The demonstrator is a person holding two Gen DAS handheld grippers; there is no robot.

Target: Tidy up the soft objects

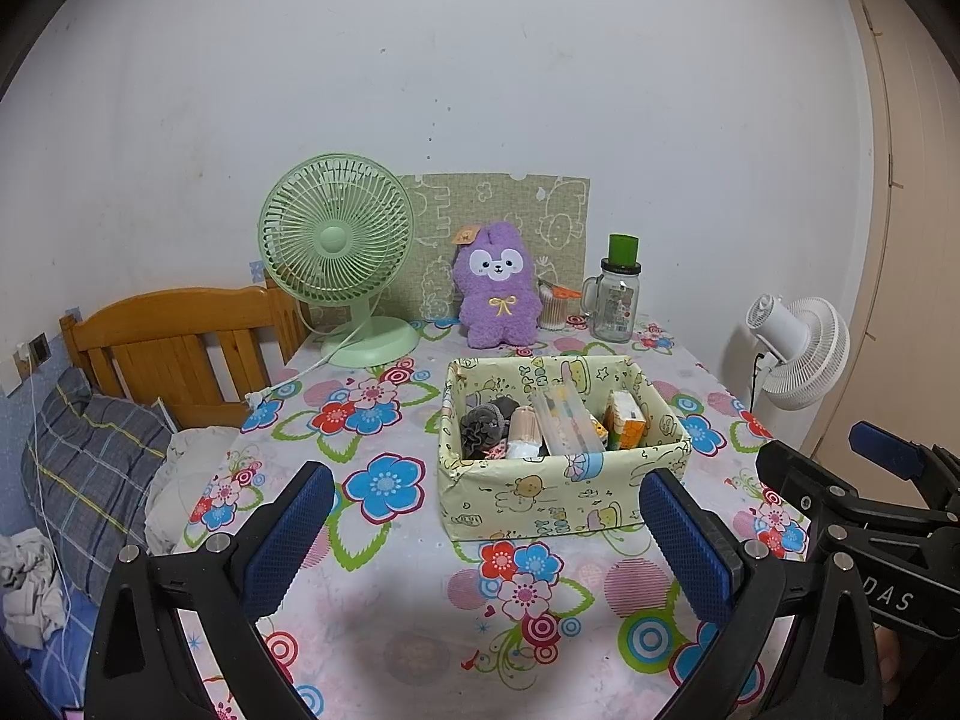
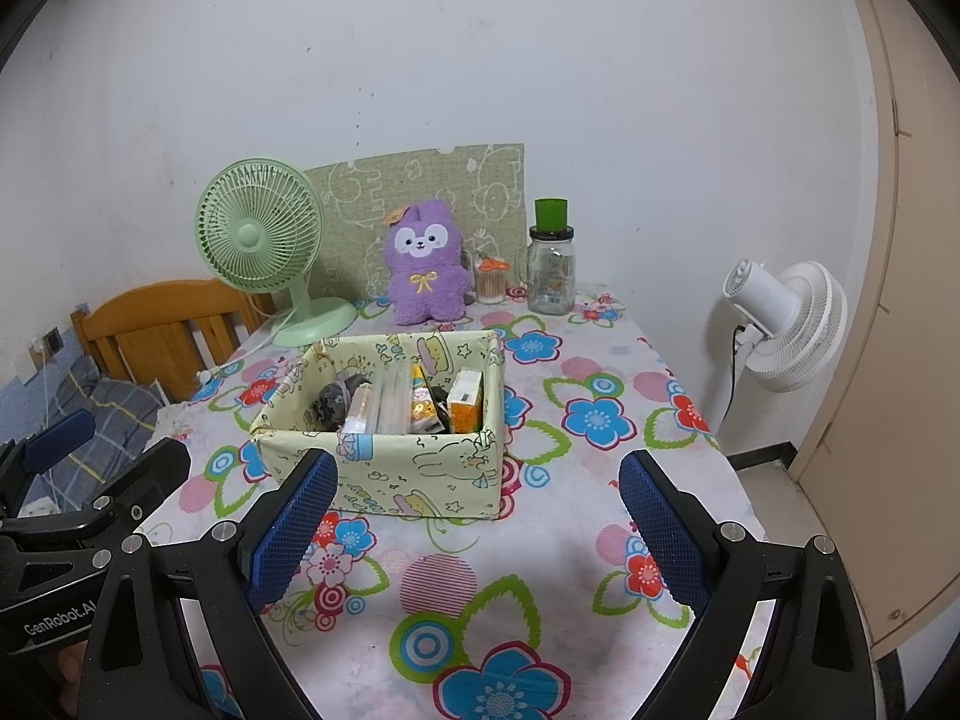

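Note:
A purple plush toy [image 1: 497,288] [image 2: 425,273] sits upright at the back of the flowered table [image 1: 420,624] [image 2: 558,546], against a green patterned board. In front of it stands a pale yellow fabric box [image 1: 543,495] [image 2: 414,474] holding a dark scrunchie [image 1: 483,426] [image 2: 333,399], packets and small cartons. My left gripper [image 1: 486,531] hangs open over the near table, just short of the box's front wall. My right gripper [image 2: 477,516] is open too, near the box's front right corner. Nothing is between either pair of fingers.
A green desk fan [image 1: 339,252] [image 2: 261,234] stands back left with its cord across the cloth. A glass jar with a green cup on top [image 1: 615,297] [image 2: 551,267] and a cotton-swab pot [image 2: 491,282] stand back right. A bed lies left, a white fan [image 2: 786,324] right.

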